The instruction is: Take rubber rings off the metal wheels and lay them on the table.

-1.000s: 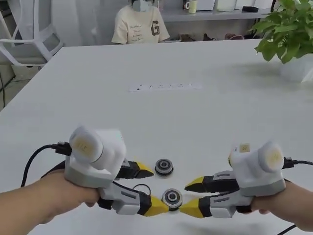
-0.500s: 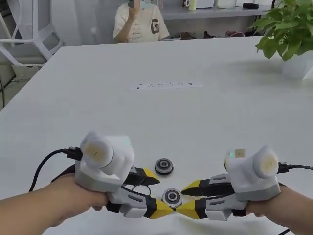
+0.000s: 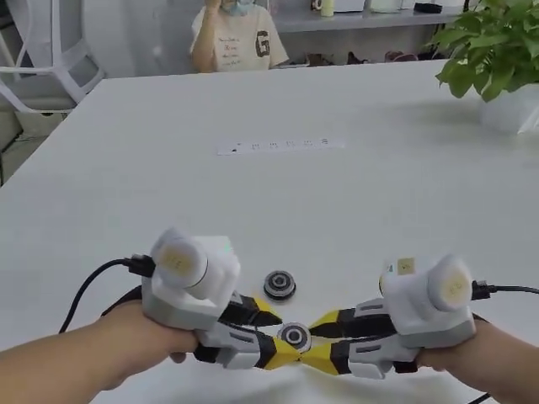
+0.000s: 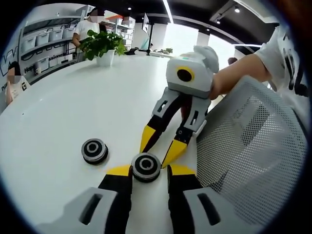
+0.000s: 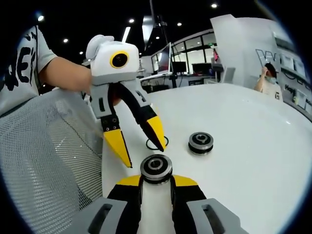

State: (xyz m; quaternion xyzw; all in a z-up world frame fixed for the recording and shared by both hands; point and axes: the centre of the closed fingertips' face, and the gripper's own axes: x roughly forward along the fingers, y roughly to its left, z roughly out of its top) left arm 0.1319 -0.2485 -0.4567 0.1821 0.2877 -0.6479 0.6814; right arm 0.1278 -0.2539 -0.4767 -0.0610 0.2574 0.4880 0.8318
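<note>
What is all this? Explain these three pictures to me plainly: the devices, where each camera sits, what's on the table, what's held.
There is no robot here. A person holds a two-jaw tool in each hand: the left gripper and the right gripper. The wide picture comes from a camera on the person's head, looking down at a white table. Each round picture comes from a camera riding on one gripper, looking along its yellow-tipped jaws. One metal wheel rests on the table between both grippers' spread jaws; I can't tell whether they touch it. The second wheel lies free just beyond. A thin black ring lies on the table nearby.
</note>
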